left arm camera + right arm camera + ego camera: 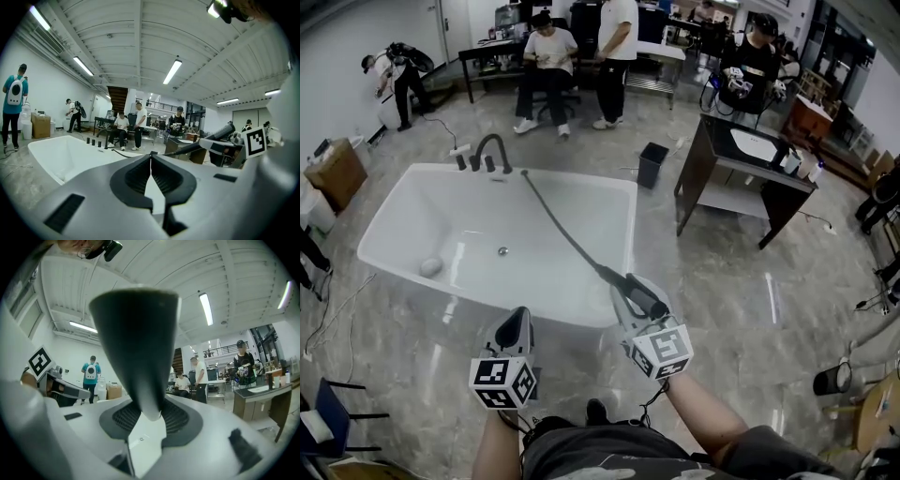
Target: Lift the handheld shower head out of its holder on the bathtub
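The white bathtub (403, 202) lies ahead of me, with a dark faucet (490, 150) at its far end. A grey hose (562, 230) runs from the faucet end to the dark handheld shower head (643, 299), which is off the tub, above its near right corner. My right gripper (625, 289) is shut on the shower head's handle (136, 343), which fills the right gripper view between the pads (180, 417). My left gripper (519, 322) hangs left of it, near the tub's front rim. Its jaws meet at the tip with nothing between them (151, 155). The shower head (219, 133) shows to its right.
A pale round object (429, 267) lies in the tub near the drain (502, 251). A black bin (652, 164) and a dark vanity with a sink (750, 155) stand right of the tub. Several people (546, 66) are by desks at the back. A cardboard box (336, 171) sits at the left.
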Motion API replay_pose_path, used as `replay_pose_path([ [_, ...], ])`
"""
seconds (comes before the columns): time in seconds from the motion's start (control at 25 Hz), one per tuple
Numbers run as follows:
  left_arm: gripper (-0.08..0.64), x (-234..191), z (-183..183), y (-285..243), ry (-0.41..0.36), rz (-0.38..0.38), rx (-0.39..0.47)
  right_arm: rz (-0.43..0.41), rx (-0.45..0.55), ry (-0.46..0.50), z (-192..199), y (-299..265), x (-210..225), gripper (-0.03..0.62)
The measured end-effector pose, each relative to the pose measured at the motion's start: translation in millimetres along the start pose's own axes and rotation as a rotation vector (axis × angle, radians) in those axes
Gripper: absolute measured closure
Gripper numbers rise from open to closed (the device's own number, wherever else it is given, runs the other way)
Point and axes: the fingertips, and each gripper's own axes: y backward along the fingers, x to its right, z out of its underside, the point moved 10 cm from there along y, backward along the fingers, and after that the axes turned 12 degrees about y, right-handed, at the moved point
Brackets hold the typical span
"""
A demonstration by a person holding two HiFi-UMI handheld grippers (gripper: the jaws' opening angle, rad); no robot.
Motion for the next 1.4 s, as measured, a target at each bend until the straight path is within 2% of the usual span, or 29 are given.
replay_pose_path([
  [0.24, 0.545, -1, 10, 29, 0.002, 0.018, -0.012, 0.014, -0.016, 0.005, 0, 26, -28, 0.451],
  [0.56, 0.545, -4, 22, 93, 0.006, 0.037, -0.017, 0.021, -0.018, 0.025, -18, 70, -83, 0.451],
  [0.84, 0.545, 0, 44, 143, 0.002, 0.069, -0.043, 0.051, -0.056, 0.027, -17, 108, -120, 0.451],
  [1.4, 0.545, -11, 49, 172, 0.01, 0.058, -0.042, 0.074, -0.103, -0.004, -12, 110, -142, 0.451],
])
